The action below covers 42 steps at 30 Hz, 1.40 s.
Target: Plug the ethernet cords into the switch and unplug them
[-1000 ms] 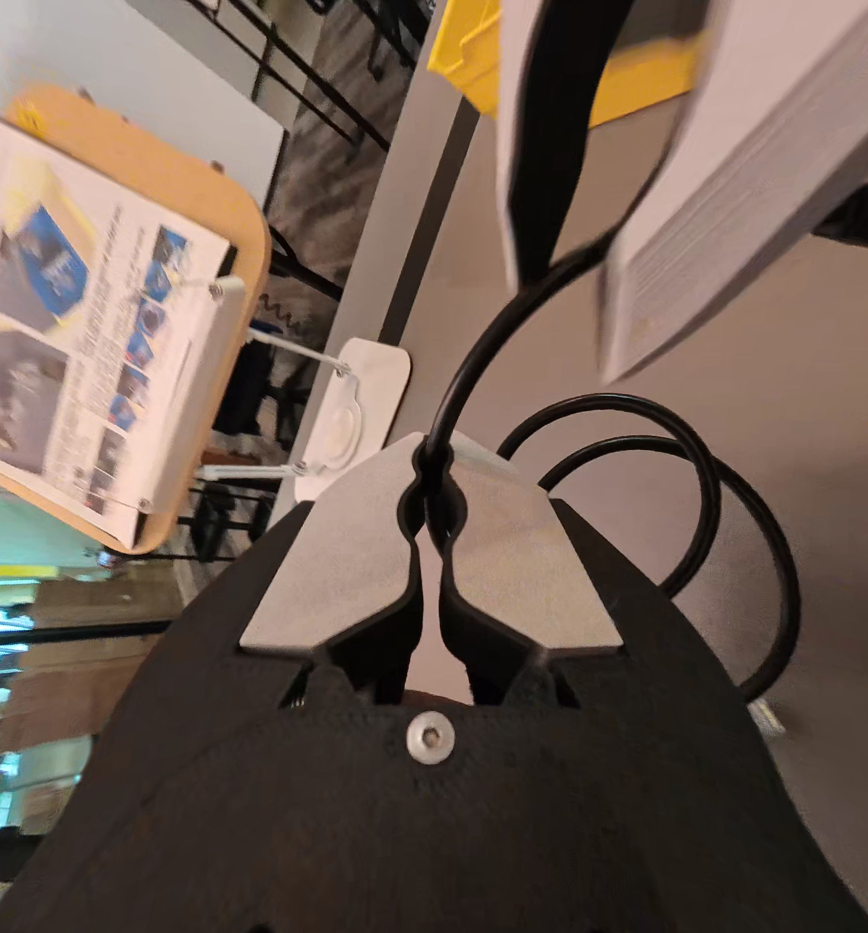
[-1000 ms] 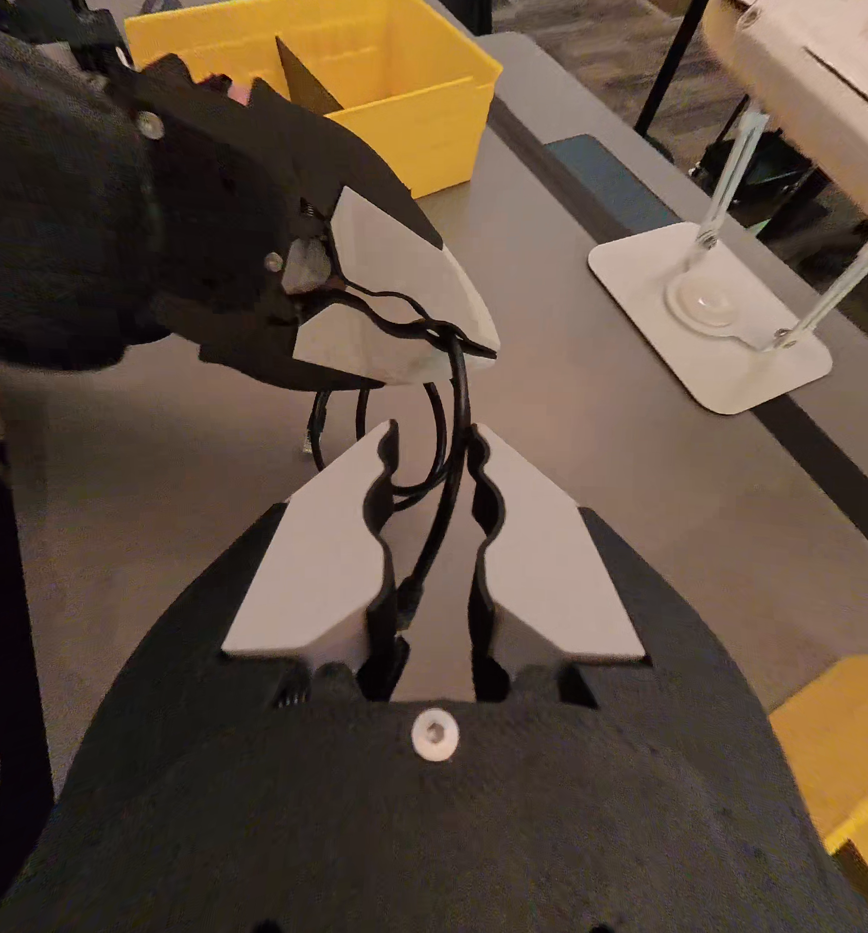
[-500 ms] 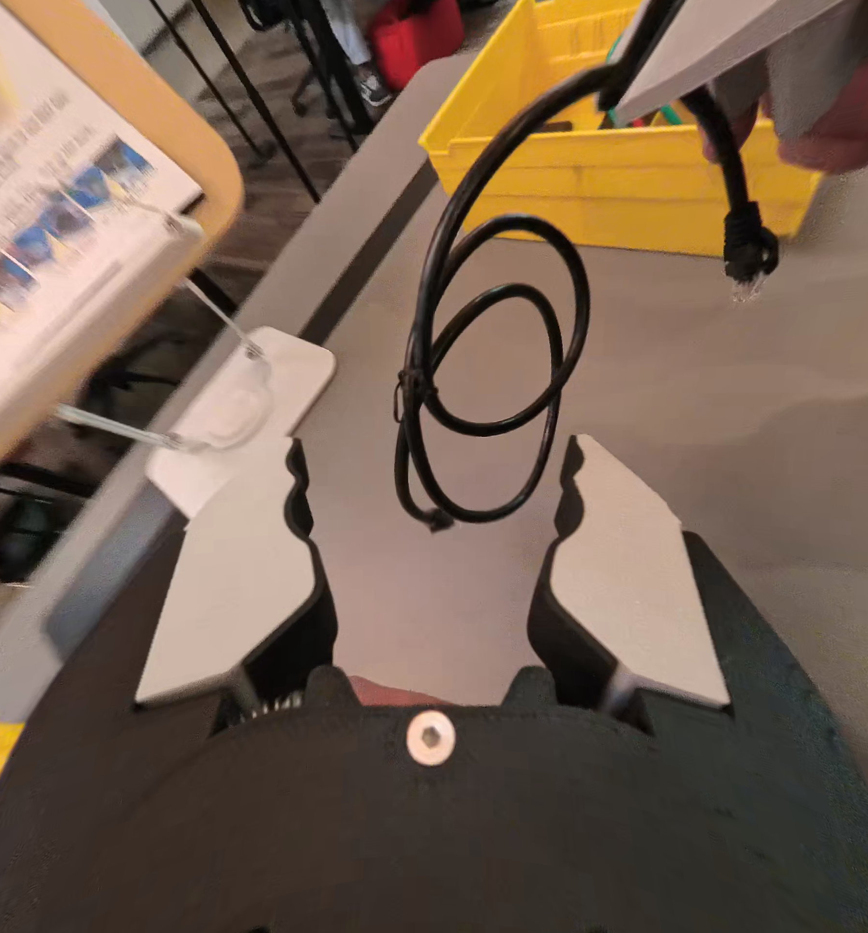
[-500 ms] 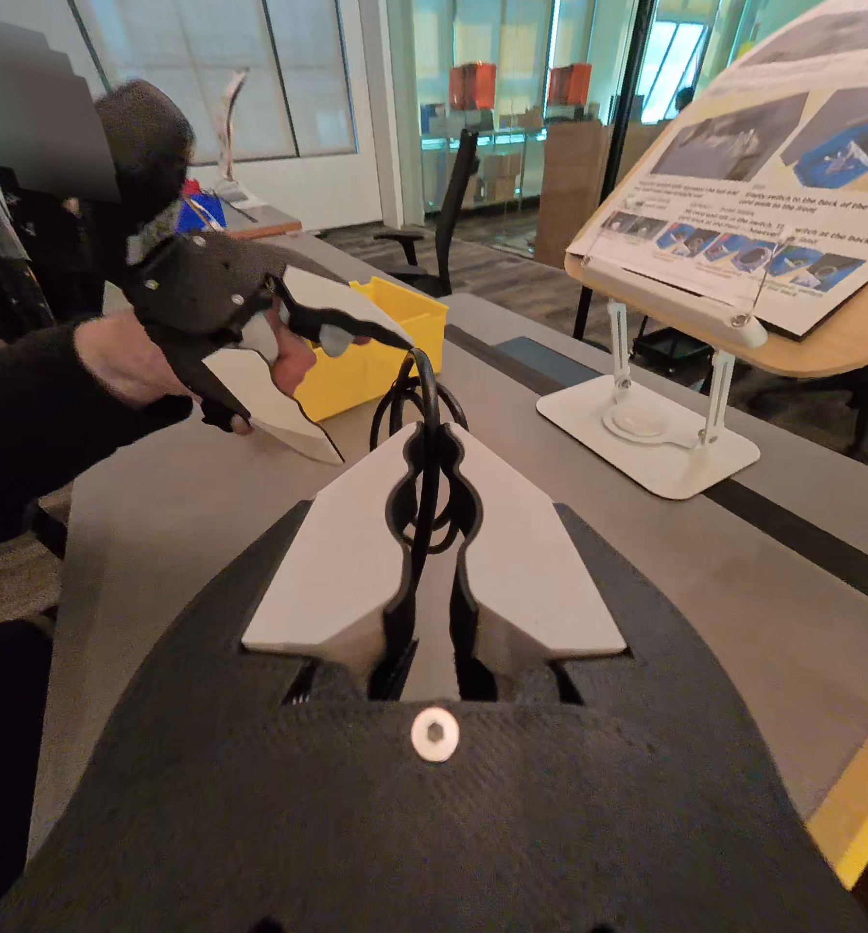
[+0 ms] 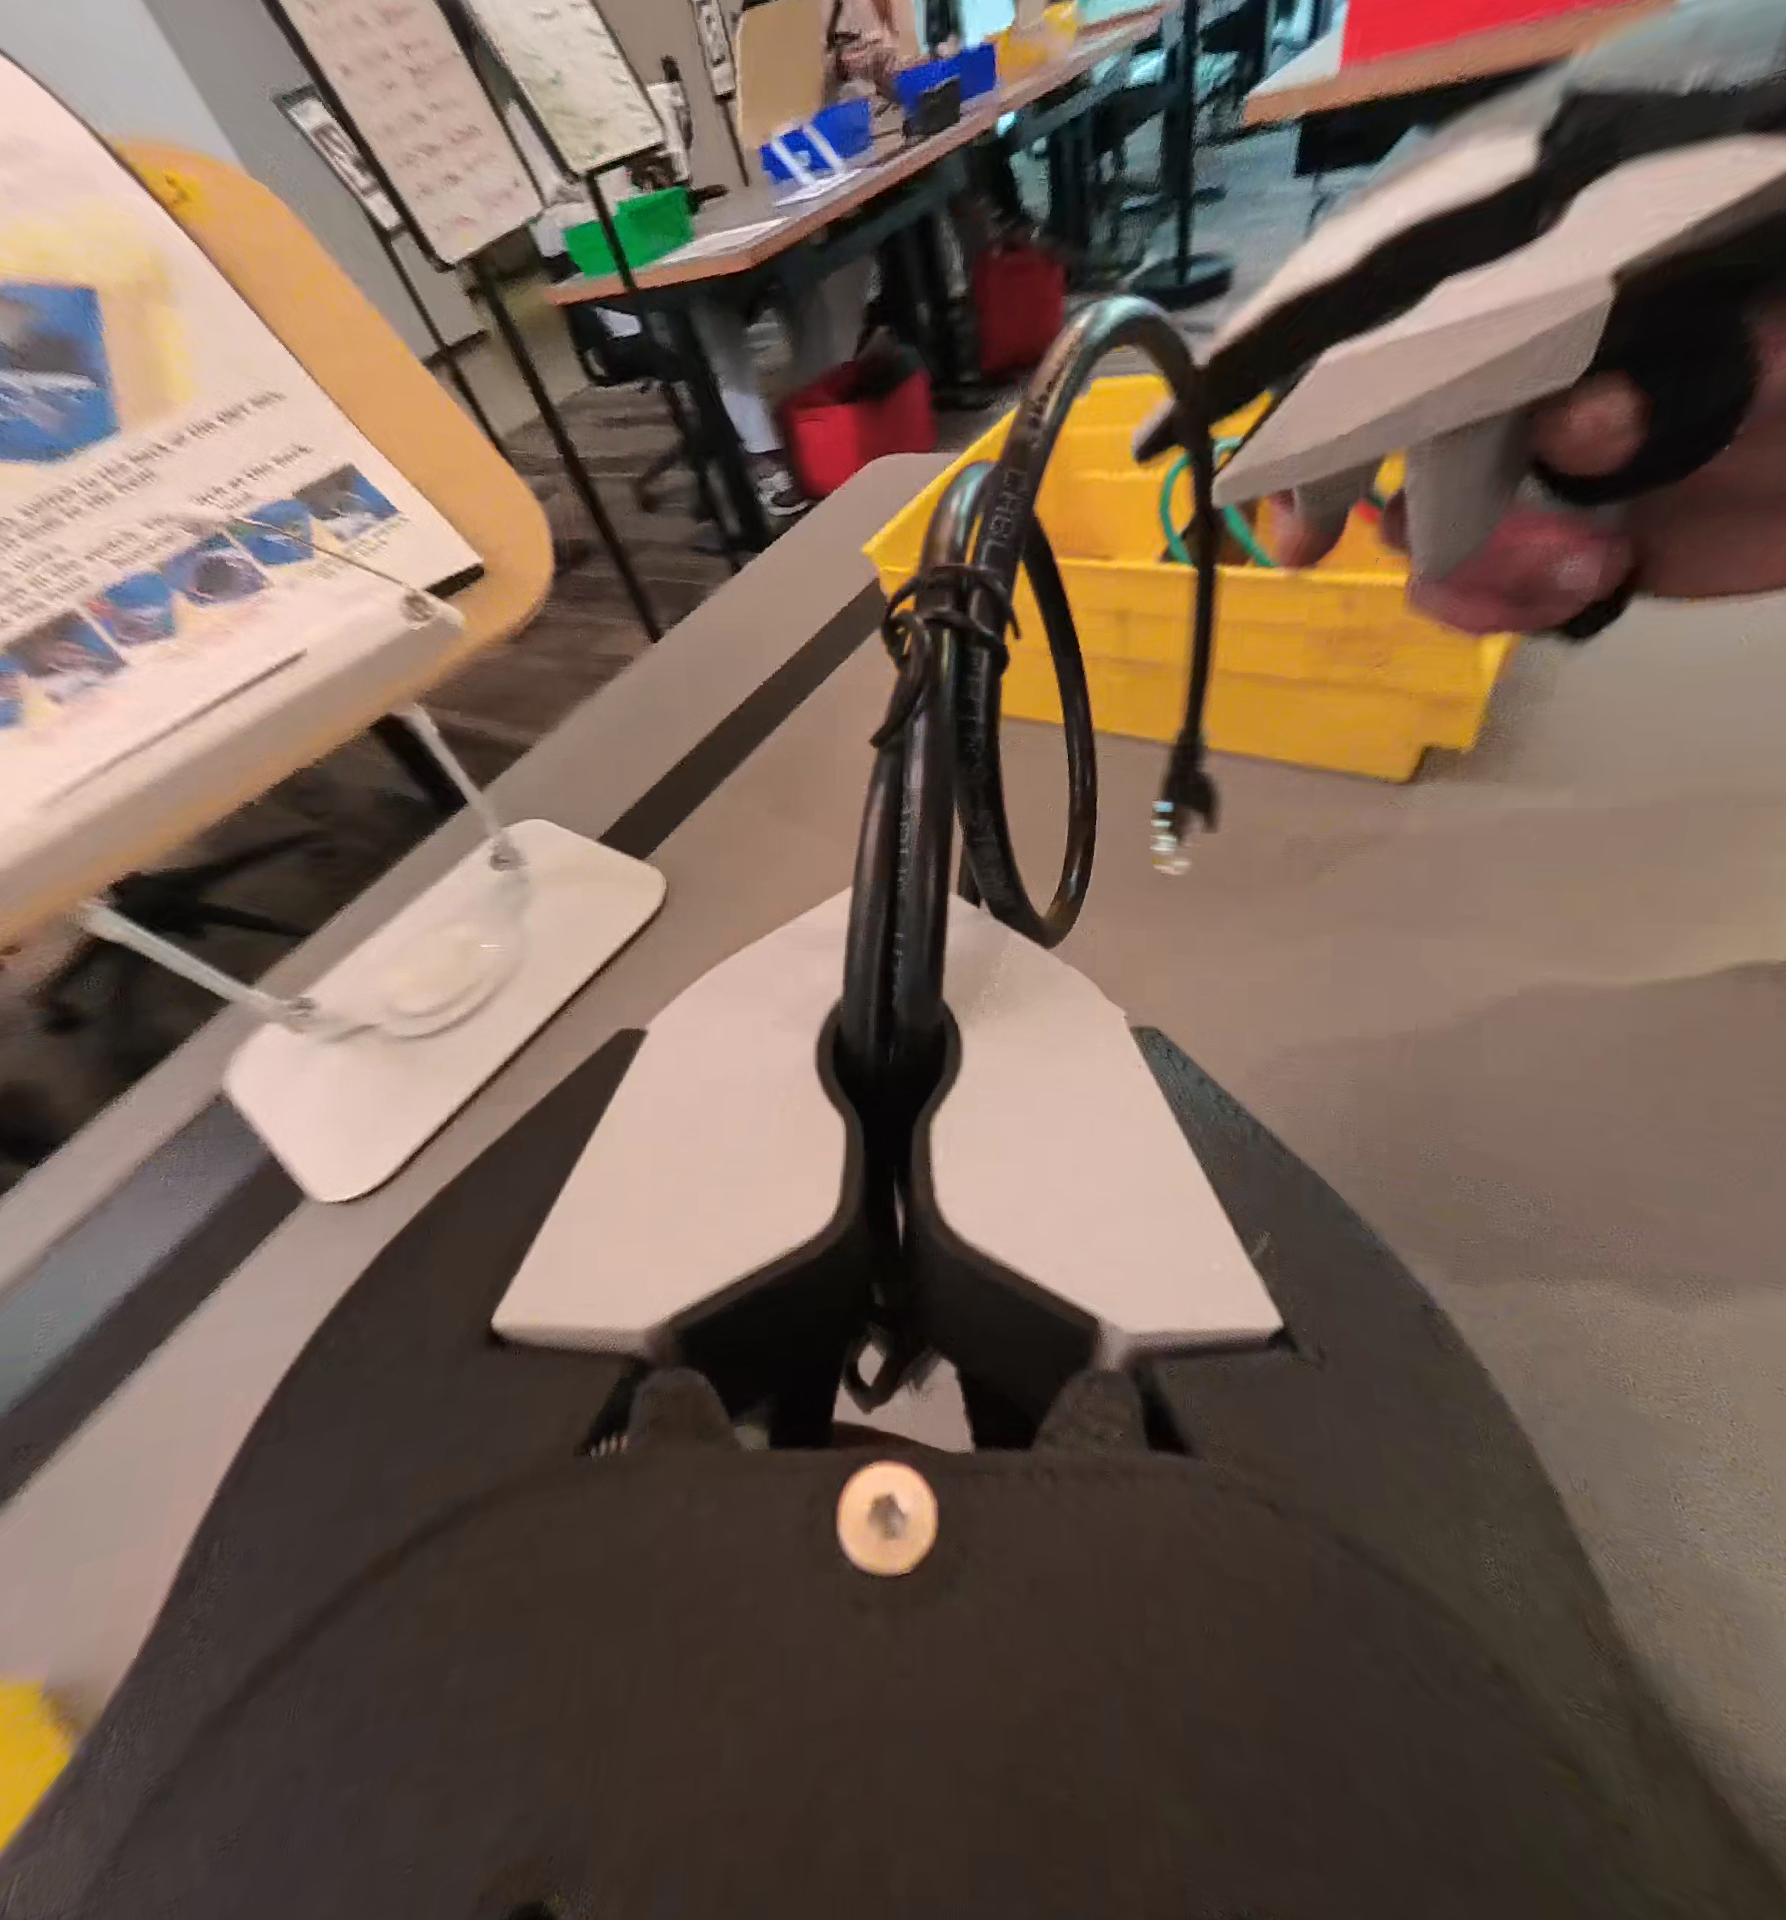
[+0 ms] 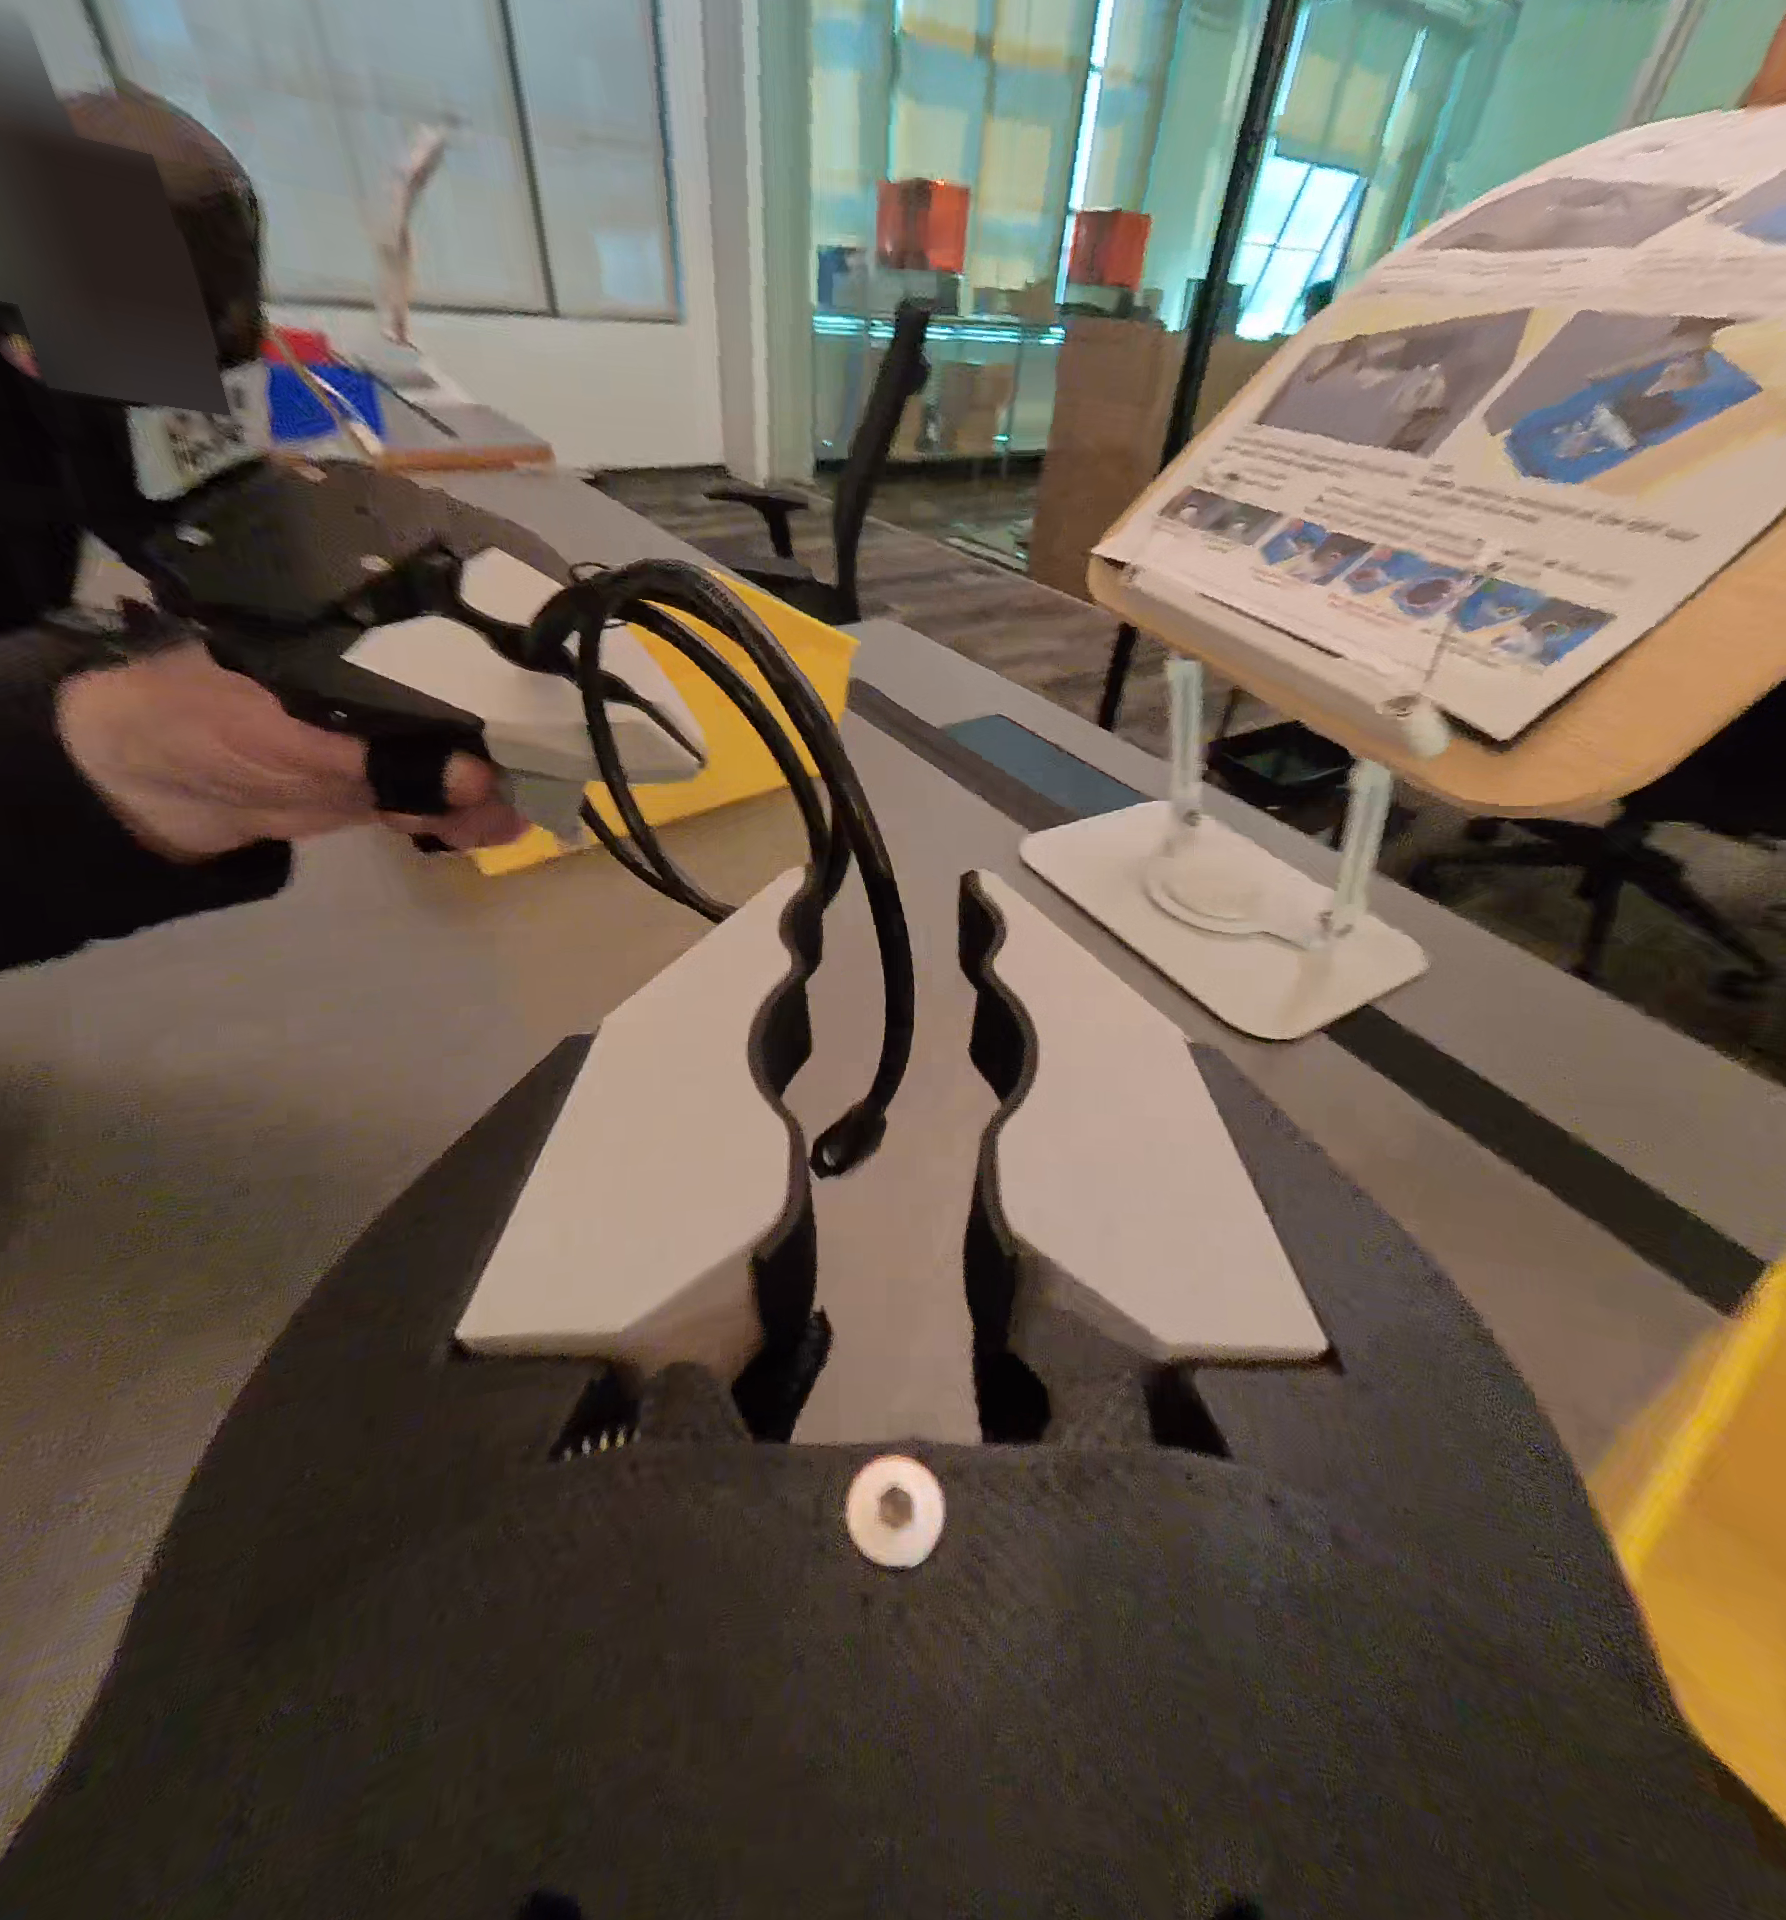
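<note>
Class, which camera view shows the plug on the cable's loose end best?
The left wrist view: the plug hangs free, side-on, its clear tip visible against the table. The right wrist view shows the plug only as a dark, foreshortened end inside the open right gripper.

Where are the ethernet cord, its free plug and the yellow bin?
ethernet cord [image 5: 894,883], left wrist view, on the bundled upright strands.
plug [image 5: 1183,805], left wrist view, on the hanging connector's boot.
yellow bin [image 5: 1232,665], left wrist view, on its front wall.
</note>
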Each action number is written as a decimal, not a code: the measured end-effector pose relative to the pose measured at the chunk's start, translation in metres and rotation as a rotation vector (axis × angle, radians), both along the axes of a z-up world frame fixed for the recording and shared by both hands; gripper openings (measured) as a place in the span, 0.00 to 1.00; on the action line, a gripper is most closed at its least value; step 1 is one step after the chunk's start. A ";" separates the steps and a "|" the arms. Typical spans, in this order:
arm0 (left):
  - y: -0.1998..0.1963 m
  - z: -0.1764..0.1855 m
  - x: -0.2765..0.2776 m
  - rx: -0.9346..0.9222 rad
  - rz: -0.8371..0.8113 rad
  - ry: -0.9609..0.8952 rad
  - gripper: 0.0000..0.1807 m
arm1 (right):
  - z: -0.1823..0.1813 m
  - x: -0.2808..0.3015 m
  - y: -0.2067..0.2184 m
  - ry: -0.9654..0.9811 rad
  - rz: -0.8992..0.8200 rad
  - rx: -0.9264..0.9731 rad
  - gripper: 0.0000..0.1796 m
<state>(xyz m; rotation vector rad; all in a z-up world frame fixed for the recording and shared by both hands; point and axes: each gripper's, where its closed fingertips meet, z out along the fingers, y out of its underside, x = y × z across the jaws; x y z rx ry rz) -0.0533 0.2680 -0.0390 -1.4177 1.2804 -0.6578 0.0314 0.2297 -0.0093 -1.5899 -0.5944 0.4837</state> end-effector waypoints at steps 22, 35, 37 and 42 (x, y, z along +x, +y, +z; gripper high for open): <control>-0.051 0.026 0.011 0.157 -0.161 0.132 0.35 | 0.004 -0.033 -0.011 -0.489 -0.065 0.257 0.02; -0.006 0.040 0.008 0.654 0.338 0.168 0.15 | 0.015 -0.057 -0.012 -0.440 -0.280 0.233 0.02; -0.006 0.052 0.002 0.682 0.354 0.115 0.06 | 0.016 -0.065 -0.015 -0.410 -0.241 0.242 0.03; -0.012 0.076 -0.008 0.880 0.366 0.067 0.00 | 0.031 -0.076 -0.030 -0.349 -0.056 0.245 0.14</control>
